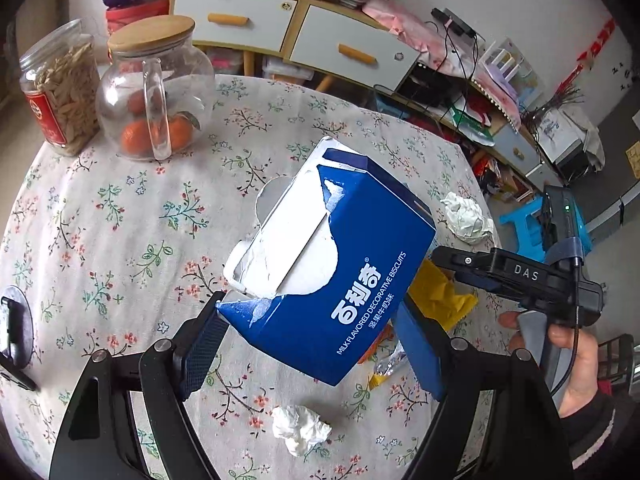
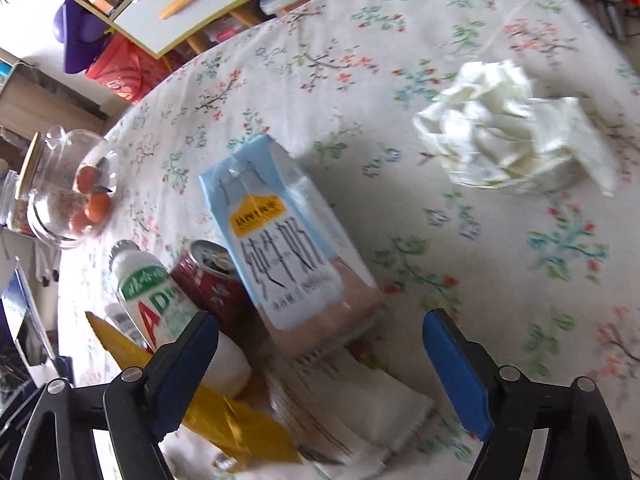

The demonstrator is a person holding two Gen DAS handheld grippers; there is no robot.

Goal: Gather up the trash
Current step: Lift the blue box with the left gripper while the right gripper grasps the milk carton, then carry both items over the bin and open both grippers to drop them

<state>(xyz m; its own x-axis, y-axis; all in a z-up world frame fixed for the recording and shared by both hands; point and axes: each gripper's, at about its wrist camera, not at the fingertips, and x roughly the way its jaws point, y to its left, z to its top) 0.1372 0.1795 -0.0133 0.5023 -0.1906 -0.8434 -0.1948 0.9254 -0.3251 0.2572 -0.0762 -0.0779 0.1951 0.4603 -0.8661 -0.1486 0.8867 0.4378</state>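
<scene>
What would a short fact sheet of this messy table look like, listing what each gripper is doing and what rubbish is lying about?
Surface: round table with floral cloth
Left gripper: shut on a torn blue biscuit box, lifted off the cloth
Right gripper: open, empty, above a milk carton
Other rubbish: crumpled tissue, red can, green-and-white bottle, yellow wrapper
Not rubbish: glass jar of oranges

White drawer cabinet [image 1: 288, 26] stands behind floral-clothed table [image 1: 120, 240].

My finger pads [image 1: 202, 354] blue. Biscuit box [image 1: 340, 280] deep blue w/ white lettering. Tablecloth [image 1: 120, 220] cream, floral sprigs. Milk carton [image 2: 280, 240] pale blue, yellow label. Can [image 2: 212, 280] red.
</scene>
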